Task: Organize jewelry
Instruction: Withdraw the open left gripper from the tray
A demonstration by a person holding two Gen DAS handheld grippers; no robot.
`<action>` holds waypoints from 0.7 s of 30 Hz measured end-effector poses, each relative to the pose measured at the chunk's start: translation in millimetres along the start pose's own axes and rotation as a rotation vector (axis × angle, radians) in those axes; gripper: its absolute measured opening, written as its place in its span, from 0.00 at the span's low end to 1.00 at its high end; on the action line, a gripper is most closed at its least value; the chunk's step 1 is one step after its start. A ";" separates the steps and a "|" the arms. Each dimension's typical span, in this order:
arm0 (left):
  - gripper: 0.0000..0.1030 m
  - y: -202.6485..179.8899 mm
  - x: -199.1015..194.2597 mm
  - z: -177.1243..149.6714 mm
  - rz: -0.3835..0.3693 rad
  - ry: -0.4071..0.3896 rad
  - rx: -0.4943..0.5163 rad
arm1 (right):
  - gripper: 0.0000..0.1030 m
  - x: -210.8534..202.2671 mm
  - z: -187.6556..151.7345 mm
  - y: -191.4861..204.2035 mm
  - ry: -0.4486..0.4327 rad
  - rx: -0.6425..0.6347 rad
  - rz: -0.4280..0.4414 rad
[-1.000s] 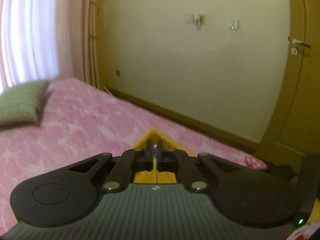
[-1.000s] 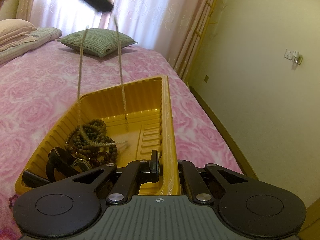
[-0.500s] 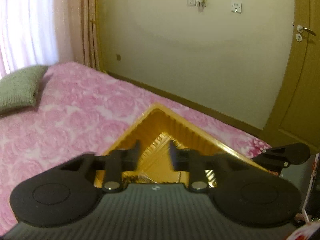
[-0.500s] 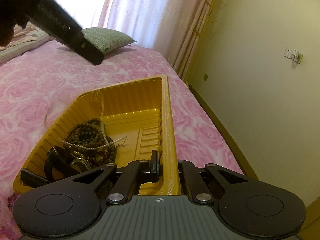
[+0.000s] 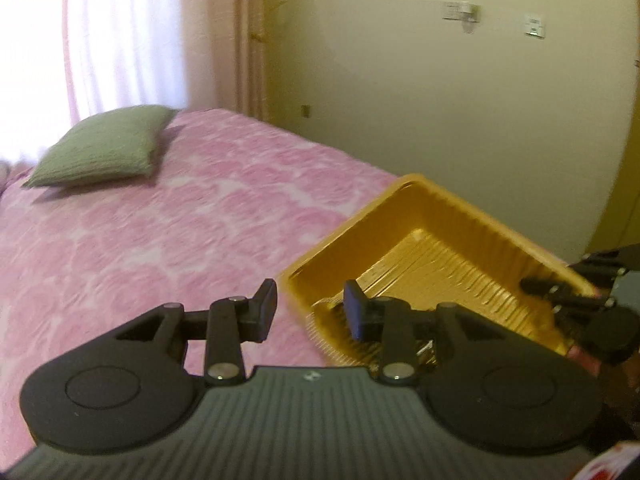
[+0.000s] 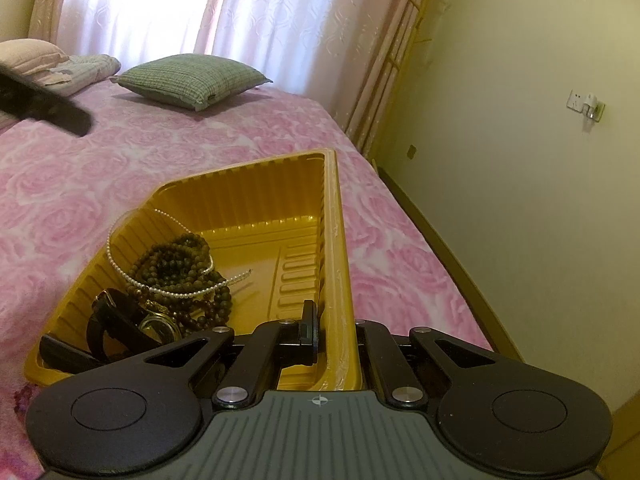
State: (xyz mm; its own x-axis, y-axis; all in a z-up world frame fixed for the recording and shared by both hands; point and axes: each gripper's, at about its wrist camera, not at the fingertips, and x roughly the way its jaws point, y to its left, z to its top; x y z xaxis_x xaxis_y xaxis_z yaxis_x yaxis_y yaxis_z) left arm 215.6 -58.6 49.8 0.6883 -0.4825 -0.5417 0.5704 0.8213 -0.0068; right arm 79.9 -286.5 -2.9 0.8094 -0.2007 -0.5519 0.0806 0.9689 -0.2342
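While the left hand-held gripper [image 5: 310,312] hangs over the bed [image 5: 160,232] by the tray's [image 5: 500,236] corner, its jaws part-open and empty, nothing is in hand.

From the right view, the right hand-held gripper [image 6: 334,330] pinches the thin, bendy tray wall. Inside the tray lies a light, limp pearl strand [image 6: 168,286], probably best pinched mid-loop.

Green pillow [image 6: 192,79] on pink bedspread [image 5: 160,216]

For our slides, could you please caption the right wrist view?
Right gripper clamps the yellow tray wall; dark bead strands, pearl necklace and black-strapped watch lie inside.
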 end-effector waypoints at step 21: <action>0.37 66.7 -32.8 -86.7 0.231 0.054 -0.162 | 0.04 5.5 1.1 -3.0 0.014 0.020 0.006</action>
State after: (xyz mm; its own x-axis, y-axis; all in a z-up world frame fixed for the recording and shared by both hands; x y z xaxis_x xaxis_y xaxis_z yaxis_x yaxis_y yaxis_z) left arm 192.2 38.4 -5.7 0.7645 -0.2633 -0.5884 0.3189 0.9477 -0.0097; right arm 84.7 -290.4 -4.4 0.8020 -0.1963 -0.5642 0.0869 0.9728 -0.2149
